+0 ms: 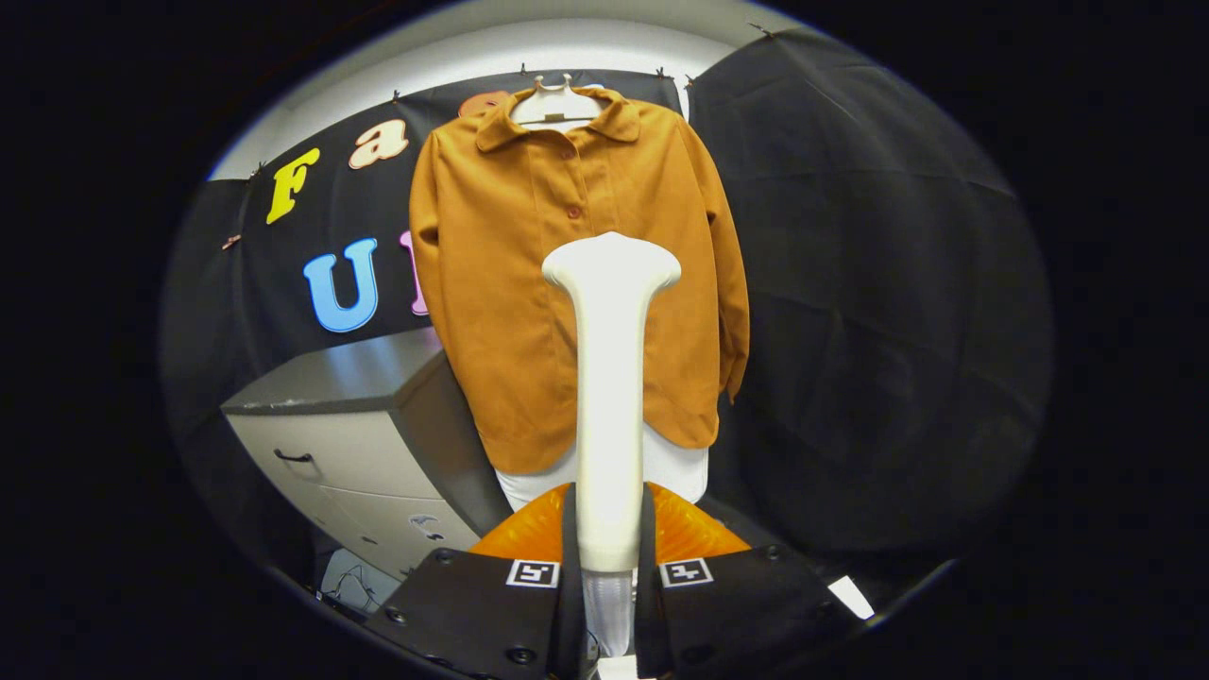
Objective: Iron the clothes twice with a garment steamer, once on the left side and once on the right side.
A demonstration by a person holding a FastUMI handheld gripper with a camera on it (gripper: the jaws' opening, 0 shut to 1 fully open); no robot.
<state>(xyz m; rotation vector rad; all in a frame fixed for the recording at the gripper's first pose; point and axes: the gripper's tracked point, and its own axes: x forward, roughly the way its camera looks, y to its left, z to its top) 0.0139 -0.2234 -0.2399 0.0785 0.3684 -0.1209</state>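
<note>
- While you hold the garment steamer [609,378] upright, the fingers [607,567] of the gripper are pinched on the lower part of its handle, one pressing each side, with the wide head rising well beyond them.
- Your target, the brown shirt [576,283], hangs on a pale hanger [555,102] against the dark booth wall, beyond the steamer head; from this view the head overlaps the shirt's middle front, but you cannot tell whether it touches the cloth or stands off from it.
- Expect the steamer to feel stiff and smooth-shelled, likely top-heavy with the head so far above your grip; keep the hold low on the handle and firm, as the shell may slip or twist.
- Treat the shirt as soft and light: it will likely swing or bunch if you push, so stroke gently down the left side, then the right.
- Something white [680,467] shows below the shirt's hem; what it is stays unclear.
- An orange ribbed part [694,529] sits just behind the fingers, partly hidden.
- The steamer's base and any hose are cut off below the fingers.
- A grey drawer cabinet [359,425] stands left of the shirt.
</note>
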